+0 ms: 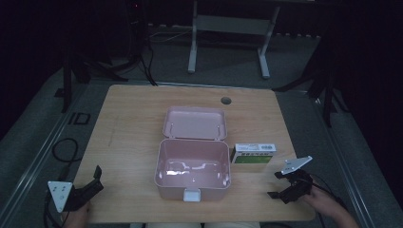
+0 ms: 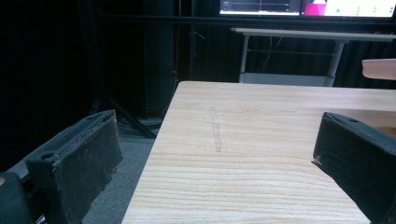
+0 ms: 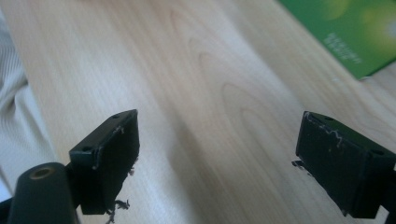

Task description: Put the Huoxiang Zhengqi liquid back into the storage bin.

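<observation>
My left claw (image 1: 92, 183) and right claw (image 1: 281, 186) rest gaping and empty at the bench (image 1: 128, 109) front corners, the lid-back pink box (image 1: 192, 176) centred for reach, the green carton (image 1: 253, 154) touching its right side.

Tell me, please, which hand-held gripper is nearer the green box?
The right hand-held gripper: the green box lies just beyond it, right of the pink case.

Pink lidded box (image 1: 192, 173) in front of me at table centre, lid (image 1: 195, 123) swung fully open and lying back flat, interior bare, white latch on near wall, green-and-white carton (image 1: 253, 154) lying flat just beside its right wall
</observation>
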A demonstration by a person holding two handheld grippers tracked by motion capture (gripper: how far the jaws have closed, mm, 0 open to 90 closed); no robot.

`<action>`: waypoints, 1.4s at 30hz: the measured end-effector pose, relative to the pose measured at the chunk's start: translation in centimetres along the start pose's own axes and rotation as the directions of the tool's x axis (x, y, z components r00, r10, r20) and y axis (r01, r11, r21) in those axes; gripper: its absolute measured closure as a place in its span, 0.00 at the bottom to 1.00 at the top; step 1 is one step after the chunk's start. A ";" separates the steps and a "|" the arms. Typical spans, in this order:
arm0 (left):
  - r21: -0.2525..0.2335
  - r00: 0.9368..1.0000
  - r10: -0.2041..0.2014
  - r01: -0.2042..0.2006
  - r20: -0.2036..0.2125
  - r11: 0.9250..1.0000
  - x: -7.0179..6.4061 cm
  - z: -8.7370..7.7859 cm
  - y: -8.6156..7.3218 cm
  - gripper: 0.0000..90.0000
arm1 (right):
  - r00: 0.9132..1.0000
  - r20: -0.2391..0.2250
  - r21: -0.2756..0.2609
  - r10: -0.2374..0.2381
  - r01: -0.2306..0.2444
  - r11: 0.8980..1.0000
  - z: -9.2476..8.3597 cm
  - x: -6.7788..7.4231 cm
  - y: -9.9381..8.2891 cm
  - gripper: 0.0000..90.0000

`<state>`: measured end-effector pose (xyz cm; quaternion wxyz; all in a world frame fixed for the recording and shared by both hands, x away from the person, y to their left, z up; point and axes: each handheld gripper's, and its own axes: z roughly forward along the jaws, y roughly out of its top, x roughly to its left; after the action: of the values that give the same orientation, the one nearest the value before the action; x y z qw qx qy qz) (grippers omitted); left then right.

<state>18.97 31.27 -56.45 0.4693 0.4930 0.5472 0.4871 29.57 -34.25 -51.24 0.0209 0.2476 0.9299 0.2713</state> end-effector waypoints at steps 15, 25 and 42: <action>0.014 1.000 0.025 -0.025 0.010 1.000 -0.3 0.1 0.0 0.01 | 0.985 -0.049 0.325 -0.163 0.170 0.931 0.4 1.1 4.5 0.16; 0.013 0.999 0.032 -0.032 0.014 0.999 -0.4 0.1 -0.1 0.01 | 0.952 -0.161 0.499 -0.261 0.307 0.811 1.5 2.7 7.9 0.14; 0.015 0.999 0.049 -0.049 0.012 0.999 -0.5 0.1 -0.1 0.01 | 0.900 -0.190 0.526 -0.392 0.430 0.733 0.4 2.8 13.5 0.18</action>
<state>19.14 30.75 -56.58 0.4563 0.5127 0.5361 0.4915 33.23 -22.88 -44.39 -0.0232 0.0221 0.9994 -0.0144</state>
